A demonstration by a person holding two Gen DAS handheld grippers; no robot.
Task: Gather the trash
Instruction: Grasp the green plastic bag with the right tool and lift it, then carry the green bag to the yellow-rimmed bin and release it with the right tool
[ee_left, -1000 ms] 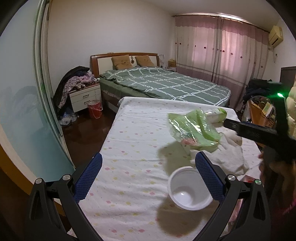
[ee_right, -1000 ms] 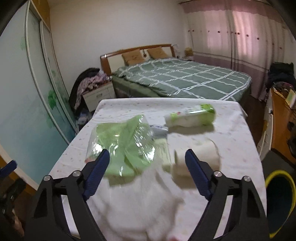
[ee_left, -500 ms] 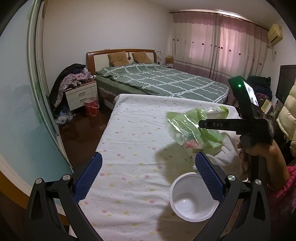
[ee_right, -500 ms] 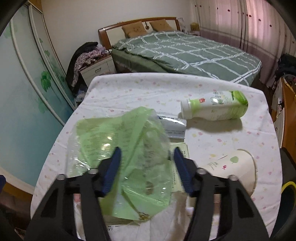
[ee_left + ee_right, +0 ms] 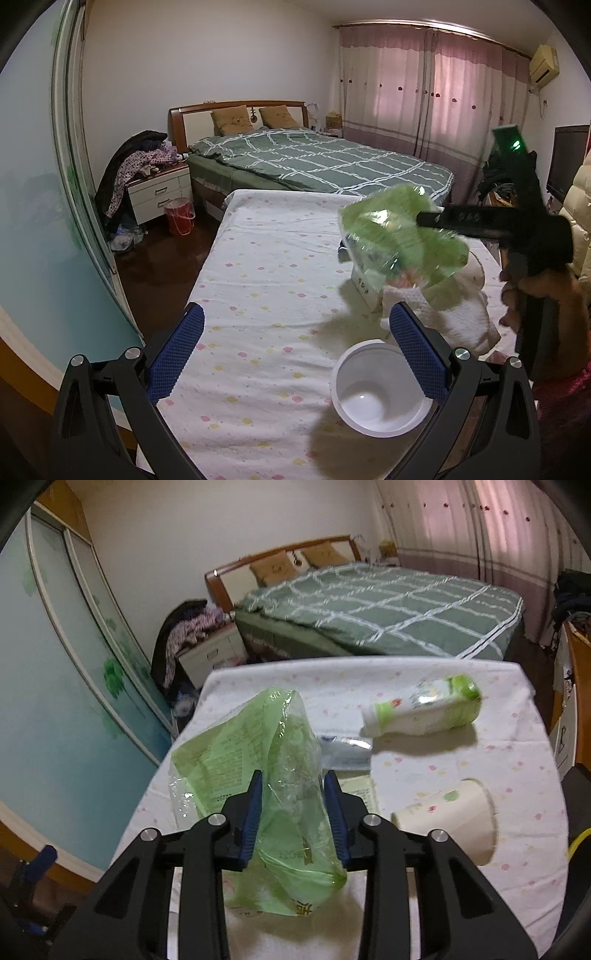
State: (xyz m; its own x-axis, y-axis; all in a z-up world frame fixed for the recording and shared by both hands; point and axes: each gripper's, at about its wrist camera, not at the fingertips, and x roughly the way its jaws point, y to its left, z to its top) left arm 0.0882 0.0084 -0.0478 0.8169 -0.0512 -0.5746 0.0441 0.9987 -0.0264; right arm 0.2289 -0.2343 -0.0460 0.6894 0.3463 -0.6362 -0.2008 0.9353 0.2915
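The worktop carried a toppled bottle and paper cup. Above it, the right tool was clamped on a green plastic bag. The left tool gaped wide, holding nothing, beside a white bowl.

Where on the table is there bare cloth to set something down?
Bare cloth runs along the table's left half, from the white bowl to the far edge. The right side is crowded: towel, bottle, paper cup.
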